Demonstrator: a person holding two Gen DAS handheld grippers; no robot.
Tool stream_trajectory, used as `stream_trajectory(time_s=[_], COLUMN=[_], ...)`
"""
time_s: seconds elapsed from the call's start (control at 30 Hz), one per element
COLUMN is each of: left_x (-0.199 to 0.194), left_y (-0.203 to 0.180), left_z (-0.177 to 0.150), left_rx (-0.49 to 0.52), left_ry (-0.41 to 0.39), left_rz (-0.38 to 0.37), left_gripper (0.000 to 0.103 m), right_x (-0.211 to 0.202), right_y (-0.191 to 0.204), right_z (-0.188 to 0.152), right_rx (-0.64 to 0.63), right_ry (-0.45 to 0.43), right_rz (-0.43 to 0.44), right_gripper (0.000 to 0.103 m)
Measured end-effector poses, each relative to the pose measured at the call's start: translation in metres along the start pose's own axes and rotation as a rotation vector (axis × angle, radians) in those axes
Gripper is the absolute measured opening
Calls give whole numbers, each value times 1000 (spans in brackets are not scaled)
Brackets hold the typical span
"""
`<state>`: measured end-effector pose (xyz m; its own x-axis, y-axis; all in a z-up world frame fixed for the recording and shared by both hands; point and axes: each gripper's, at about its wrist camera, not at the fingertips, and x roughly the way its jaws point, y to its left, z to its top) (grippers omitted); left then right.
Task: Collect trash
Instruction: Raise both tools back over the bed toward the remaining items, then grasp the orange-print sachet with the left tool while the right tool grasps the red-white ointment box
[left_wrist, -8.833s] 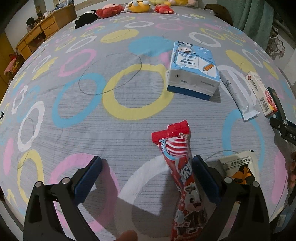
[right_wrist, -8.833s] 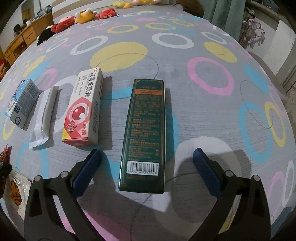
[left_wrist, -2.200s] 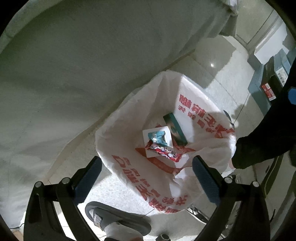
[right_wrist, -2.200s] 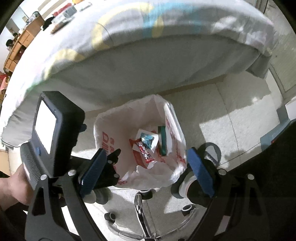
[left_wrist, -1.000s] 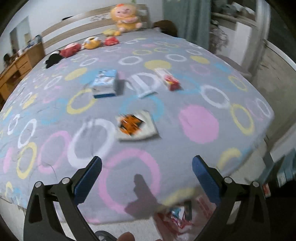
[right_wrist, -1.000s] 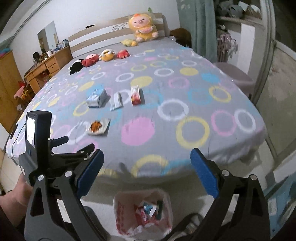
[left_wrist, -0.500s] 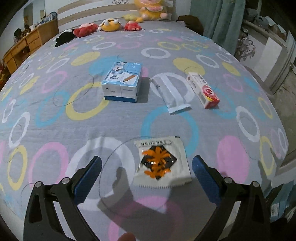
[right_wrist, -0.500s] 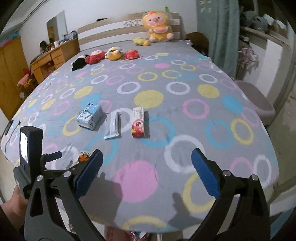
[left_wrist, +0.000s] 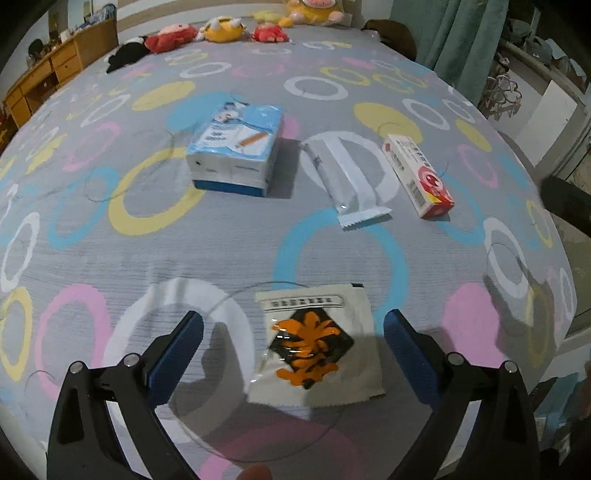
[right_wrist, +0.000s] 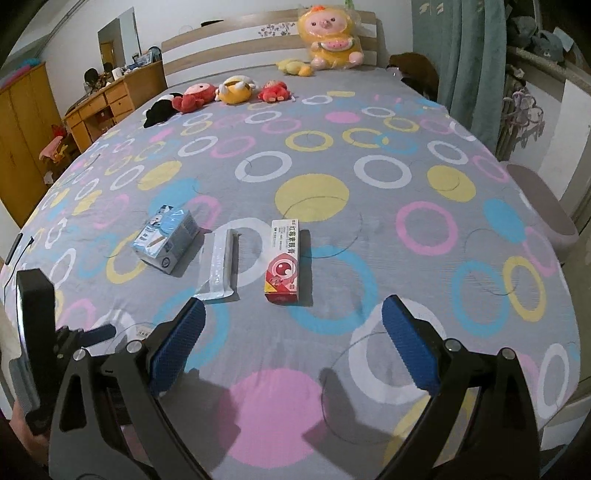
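Back over the bed (right_wrist: 332, 192) now, both tongs swung up from the floor bag a moment ago, so the red wrapper and green box are binned and four pieces remain. Blue box (left_wrist: 236, 147), white tube (left_wrist: 343, 177) and red-and-white carton (left_wrist: 417, 177) lie in a row mid-bed. The sachet (left_wrist: 314, 339) sits nearest, between the spread jaws of the left tongs (left_wrist: 291, 343), untouched as far as I can tell. Right tongs (right_wrist: 291, 339) hang wide apart too, empty, short of the carton.
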<state>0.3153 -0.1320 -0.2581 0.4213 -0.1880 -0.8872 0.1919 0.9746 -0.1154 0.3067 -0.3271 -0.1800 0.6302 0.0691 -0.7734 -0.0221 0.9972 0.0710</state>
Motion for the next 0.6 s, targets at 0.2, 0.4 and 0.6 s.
stream_trajectory(time_s=[0.2, 0.4, 0.6], left_x=[8, 25, 27], left_y=[-8, -6, -7], left_z=[2, 4, 6], left_rx=[38, 38, 40], left_ry=[3, 30, 25], left_rz=[50, 69, 89], left_gripper=[96, 96, 96], right_x=[30, 67, 103], right_y=[-3, -2, -4], right_z=[7, 13, 12], right_rx=[-10, -30, -32], right_ry=[33, 71, 123], right_rz=[-4, -13, -16], right_gripper=[94, 94, 94])
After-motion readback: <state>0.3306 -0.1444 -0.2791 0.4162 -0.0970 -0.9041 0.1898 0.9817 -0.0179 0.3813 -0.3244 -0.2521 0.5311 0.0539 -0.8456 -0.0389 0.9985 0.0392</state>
